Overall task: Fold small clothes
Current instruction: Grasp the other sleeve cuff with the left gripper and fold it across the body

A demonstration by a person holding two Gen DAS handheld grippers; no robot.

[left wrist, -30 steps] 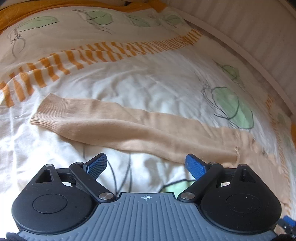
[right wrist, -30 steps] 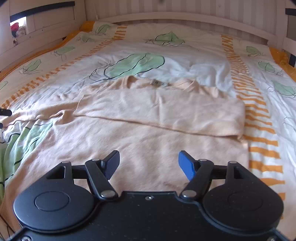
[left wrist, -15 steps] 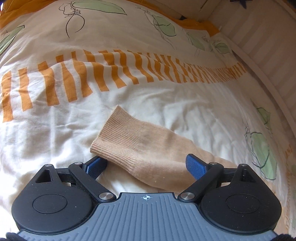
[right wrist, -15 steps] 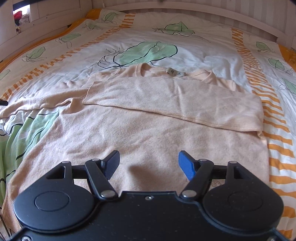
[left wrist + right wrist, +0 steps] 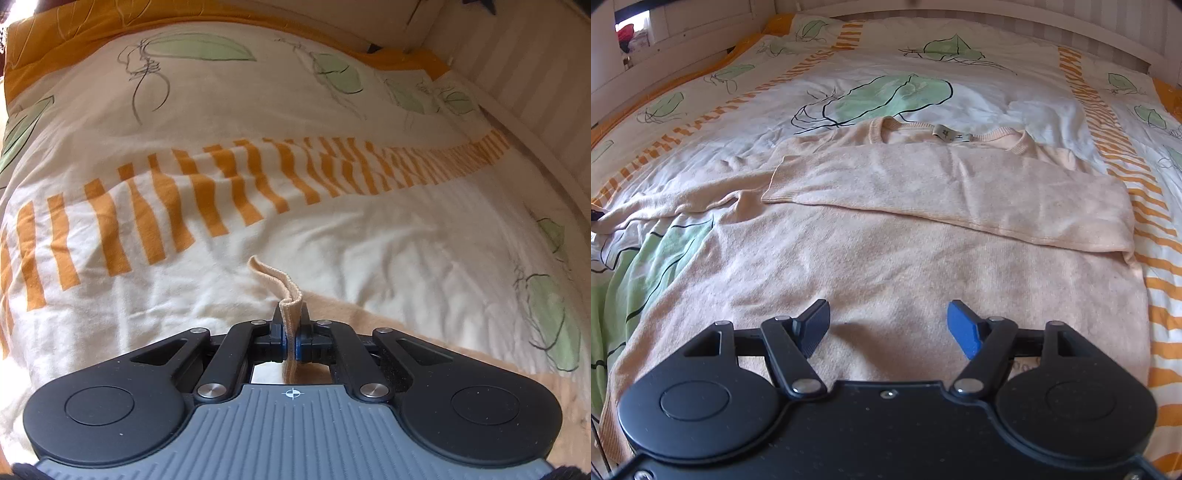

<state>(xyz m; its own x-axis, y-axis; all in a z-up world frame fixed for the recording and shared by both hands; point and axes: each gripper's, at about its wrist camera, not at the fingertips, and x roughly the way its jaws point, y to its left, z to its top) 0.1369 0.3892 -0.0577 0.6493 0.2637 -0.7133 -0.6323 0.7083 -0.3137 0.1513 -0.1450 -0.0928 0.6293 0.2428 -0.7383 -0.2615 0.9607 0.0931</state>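
Sweater, peach knit: lying flat on the bed cover, hem nearest the right gripper, neckline farthest, long axis running straight away. One sleeve is lying folded across the chest. The neck label is showing marks too small to read. Right gripper's fingers are standing apart over the hem, grasping nothing. Left gripper is pinching the other sleeve's cuff, which is standing up between its clenched fingers.
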